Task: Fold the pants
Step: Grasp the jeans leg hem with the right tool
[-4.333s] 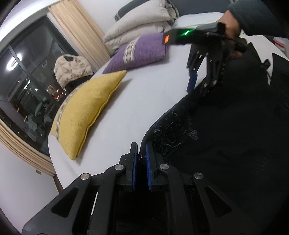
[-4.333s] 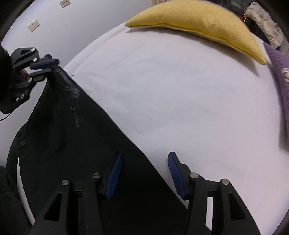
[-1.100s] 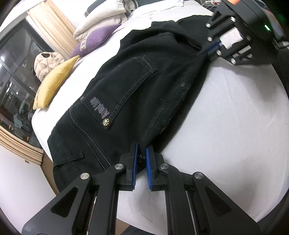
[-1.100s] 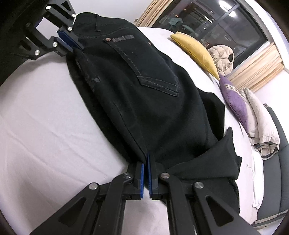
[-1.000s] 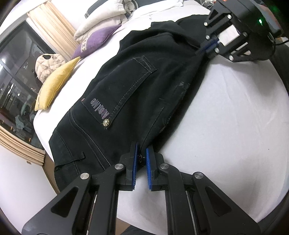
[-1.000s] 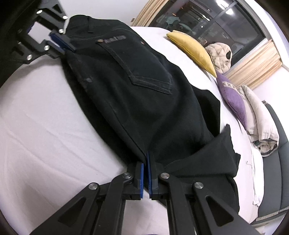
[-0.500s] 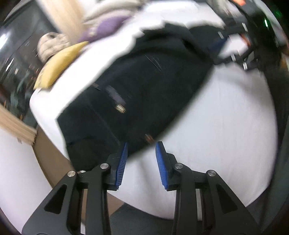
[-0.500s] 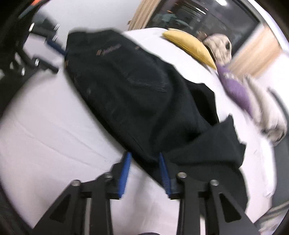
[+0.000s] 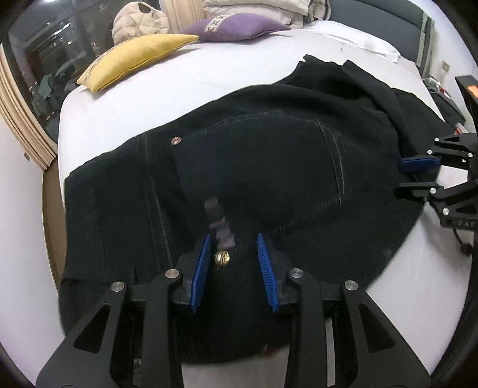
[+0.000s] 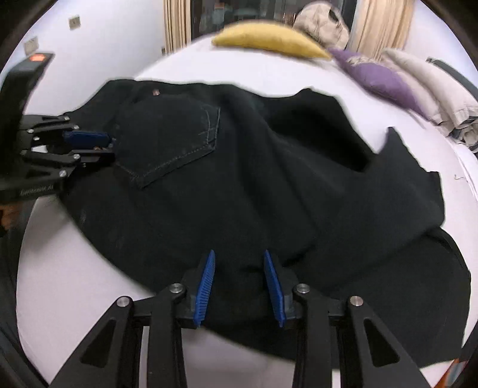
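Bed, white sheet: broad, soft surface carrying everything listed; its foot corner shows at the left of the left wrist view.

Pants, black denim with stitched back pocket and metal rivets: lying across the near half of the bed, seat side up, already doubled lengthwise by the look of it. Waistband end sits at the bed's near-left edge; the legs run away toward the right side of the bed, where the cloth bunches and laps over itself. Long axis runs roughly along the near edge, waist to hems. Judged to handle as heavy, limp cloth: it will sag between holds, drag on the sheet and keep creases. Best taken at the thick seamed edges, waistband and hems, not mid-panel.

Cushions: long yellow fabric cushion and purple cushion at the far edge, well apart from the pants.

Left gripper, black with blue pads: jaws spread over the waistband area, pinching nothing; a brass button shows between them.

Right gripper, same make: jaws spread above the thigh cloth, pinching nothing.
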Available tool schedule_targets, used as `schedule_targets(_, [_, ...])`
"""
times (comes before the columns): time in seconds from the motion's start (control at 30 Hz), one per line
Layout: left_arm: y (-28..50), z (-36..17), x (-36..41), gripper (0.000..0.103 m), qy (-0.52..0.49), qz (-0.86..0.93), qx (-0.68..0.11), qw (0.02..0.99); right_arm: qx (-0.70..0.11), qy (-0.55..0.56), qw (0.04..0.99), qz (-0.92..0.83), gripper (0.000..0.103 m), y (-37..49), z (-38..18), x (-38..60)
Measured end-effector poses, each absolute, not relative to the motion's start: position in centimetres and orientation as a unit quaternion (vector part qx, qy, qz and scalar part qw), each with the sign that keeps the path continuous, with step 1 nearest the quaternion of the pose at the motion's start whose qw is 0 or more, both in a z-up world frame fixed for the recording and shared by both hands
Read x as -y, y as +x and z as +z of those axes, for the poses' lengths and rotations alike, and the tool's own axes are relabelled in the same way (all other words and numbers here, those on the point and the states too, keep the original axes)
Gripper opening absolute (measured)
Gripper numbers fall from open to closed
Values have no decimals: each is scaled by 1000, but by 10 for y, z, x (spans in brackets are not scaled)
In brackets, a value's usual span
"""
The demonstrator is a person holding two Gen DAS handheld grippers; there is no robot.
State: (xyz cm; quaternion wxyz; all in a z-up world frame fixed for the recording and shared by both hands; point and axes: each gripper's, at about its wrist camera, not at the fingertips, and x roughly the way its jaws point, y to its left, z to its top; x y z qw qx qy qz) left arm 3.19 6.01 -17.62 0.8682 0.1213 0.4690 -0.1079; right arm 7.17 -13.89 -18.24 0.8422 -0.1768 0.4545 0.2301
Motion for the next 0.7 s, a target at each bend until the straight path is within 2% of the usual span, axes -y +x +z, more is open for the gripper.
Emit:
schedule_targets(0.13, [31, -150, -56, 31, 126, -105, -454, 876, -459, -153, 844, 233, 36, 67, -164, 153])
schedule_targets(0.23, [43, -129, -39, 34, 112, -118, -419, 893, -433, -118, 860, 242, 47, 76, -146, 159])
schedule_targets(0.27, [52, -132, -30, 52, 120, -119, -423, 890, -433, -121, 860, 240, 57, 79, -146, 156])
schedule_targets(0.3, [61, -142, -22, 63, 132, -116, -435, 883, -438, -132, 857, 236, 61, 83, -151, 156])
schedule_targets(0.33, [71, -159, -15, 68, 148, -111, -462, 867, -457, -146, 847, 229, 61, 88, -163, 153])
schedule_targets(0.37, [79, -181, -11, 68, 155, -111, -494, 848, -474, -150, 838, 224, 61, 91, -170, 154])
schedule_targets(0.4, [76, -182, -13, 68, 152, -110, -488, 853, -478, -145, 837, 224, 59, 93, -170, 159])
schedule_targets(0.5, [76, -164, -17, 68, 127, -108, -484, 859, -451, -95, 858, 226, 59, 98, -143, 184])
schedule_targets(0.63, [88, -130, -2, 68, 112, -105, -436, 887, -443, -18, 883, 151, 60, 167, -107, 235])
schedule_targets(0.7, [100, -132, 3, 68, 96, -98, -436, 890, -456, 10, 883, 113, 61, 210, -97, 253])
